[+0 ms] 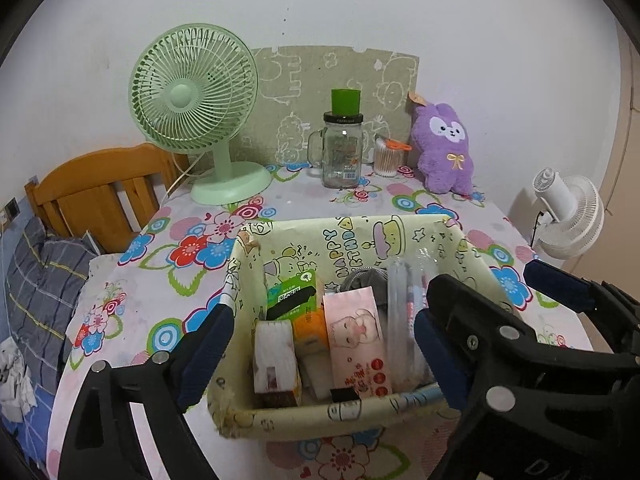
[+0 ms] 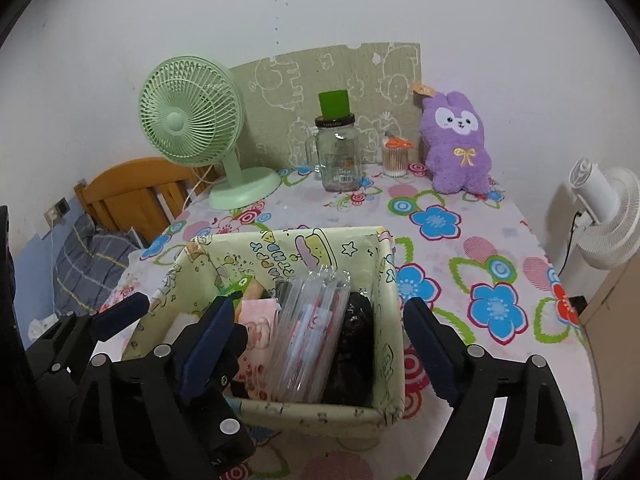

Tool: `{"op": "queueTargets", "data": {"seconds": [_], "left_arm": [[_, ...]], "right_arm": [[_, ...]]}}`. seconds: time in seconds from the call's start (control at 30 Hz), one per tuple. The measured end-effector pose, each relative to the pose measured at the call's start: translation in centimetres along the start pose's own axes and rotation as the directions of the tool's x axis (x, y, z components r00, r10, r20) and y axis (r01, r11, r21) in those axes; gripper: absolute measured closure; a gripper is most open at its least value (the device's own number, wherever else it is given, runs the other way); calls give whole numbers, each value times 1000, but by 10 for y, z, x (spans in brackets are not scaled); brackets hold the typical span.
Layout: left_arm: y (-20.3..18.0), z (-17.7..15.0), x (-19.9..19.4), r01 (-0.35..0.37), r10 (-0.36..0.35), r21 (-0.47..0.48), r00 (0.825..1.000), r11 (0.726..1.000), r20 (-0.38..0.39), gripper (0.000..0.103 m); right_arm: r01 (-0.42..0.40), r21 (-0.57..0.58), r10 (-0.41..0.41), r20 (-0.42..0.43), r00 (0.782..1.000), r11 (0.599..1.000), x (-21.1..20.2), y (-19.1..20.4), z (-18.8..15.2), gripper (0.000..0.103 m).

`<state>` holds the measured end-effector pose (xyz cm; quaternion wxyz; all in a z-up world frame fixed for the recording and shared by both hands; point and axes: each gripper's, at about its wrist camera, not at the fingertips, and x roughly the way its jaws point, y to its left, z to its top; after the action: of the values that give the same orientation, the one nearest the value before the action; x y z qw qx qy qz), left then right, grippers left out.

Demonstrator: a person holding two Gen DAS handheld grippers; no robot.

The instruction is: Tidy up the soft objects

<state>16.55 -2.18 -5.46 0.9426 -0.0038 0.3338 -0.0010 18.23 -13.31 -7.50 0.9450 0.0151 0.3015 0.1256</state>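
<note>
A pale green storage box [image 1: 240, 416] [image 2: 386, 276] with cartoon print stands near the table's front edge. It holds tissue packs, a pink wipes pack [image 1: 356, 340], a green packet [image 1: 292, 292], a clear plastic bag [image 2: 308, 328] and a black item [image 2: 356, 340]. A purple plush toy [image 1: 444, 148] [image 2: 458, 148] sits upright at the back right of the table. My left gripper [image 1: 320, 332] is open and empty, straddling the box. My right gripper [image 2: 316, 340] is open and empty over the box's right half.
A green desk fan [image 1: 196, 108] [image 2: 192, 120], a glass jar with green lid [image 1: 342, 148] [image 2: 338, 152] and a cotton swab tub [image 1: 388, 158] stand along the back. A white fan [image 2: 604, 212] stands off the table's right. A wooden bed headboard [image 1: 96, 192] is at the left.
</note>
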Motion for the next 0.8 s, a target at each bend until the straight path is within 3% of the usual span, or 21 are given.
{"op": "queueTargets", "data": {"seconds": [0.5, 0.8], "left_arm": [[1, -15, -54, 6, -4, -17, 997, 1000, 83, 1], [1, -23, -84, 32, -29, -18, 992, 999, 119, 0]], "right_arm": [[18, 11, -19, 95, 995, 1000, -63, 4, -16, 4], [107, 21, -109, 153, 982, 994, -104, -2, -27, 1]]}}
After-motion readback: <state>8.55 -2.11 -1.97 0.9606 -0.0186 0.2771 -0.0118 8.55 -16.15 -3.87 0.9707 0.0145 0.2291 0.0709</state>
